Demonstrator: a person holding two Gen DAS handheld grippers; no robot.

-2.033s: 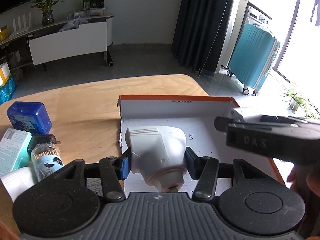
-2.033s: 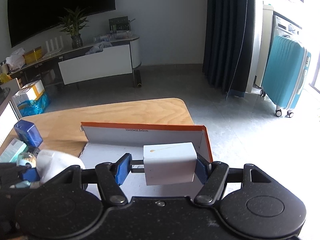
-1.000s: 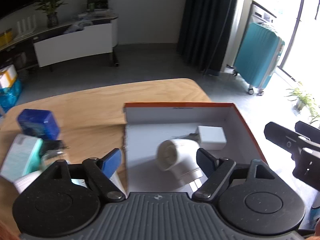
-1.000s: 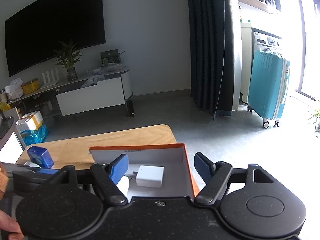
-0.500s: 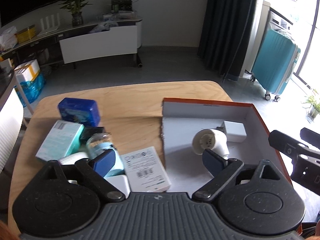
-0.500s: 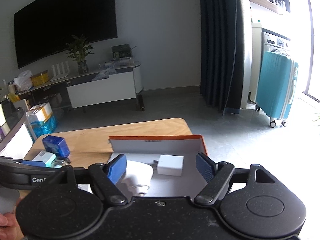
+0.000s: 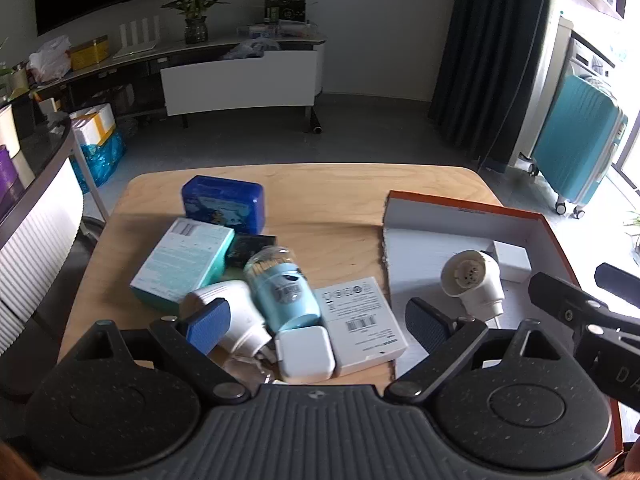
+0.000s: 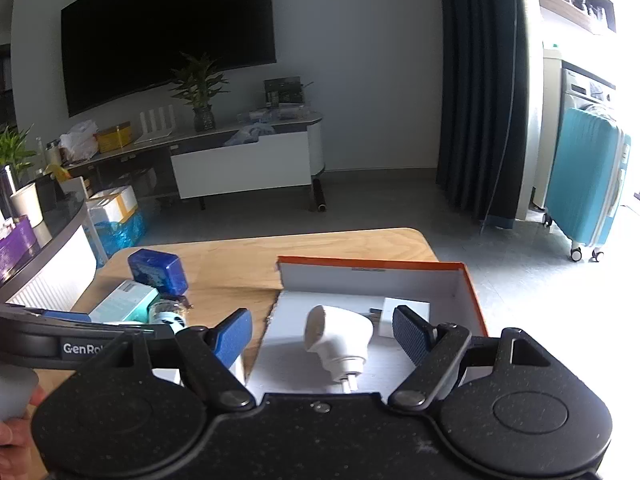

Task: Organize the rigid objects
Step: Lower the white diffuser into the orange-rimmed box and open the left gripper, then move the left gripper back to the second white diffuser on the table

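An orange-edged white box (image 7: 536, 225) lies on the right of the wooden table and holds a white plug adapter (image 7: 474, 280) and a small white block (image 7: 511, 256). Both also show in the right wrist view: the adapter (image 8: 340, 334) and the block (image 8: 408, 312). My left gripper (image 7: 316, 324) is open and empty above a pile: a white adapter (image 7: 232, 316), a light blue toothpick jar (image 7: 280, 288), a white charger cube (image 7: 306, 354), a flat white box (image 7: 360, 312). My right gripper (image 8: 322, 332) is open and empty over the box (image 8: 470, 288).
A teal carton (image 7: 184, 260), a dark blue box (image 7: 224, 202) and a small black item (image 7: 250, 250) lie at the pile's far side. A TV cabinet (image 7: 240, 80) stands behind, a teal suitcase (image 7: 576, 152) at the right, and a white ribbed counter (image 7: 36, 236) at the left.
Both grippers let go of the adapter and the white block in the box, opened and pulled back. My left gripper swung left over the pile.
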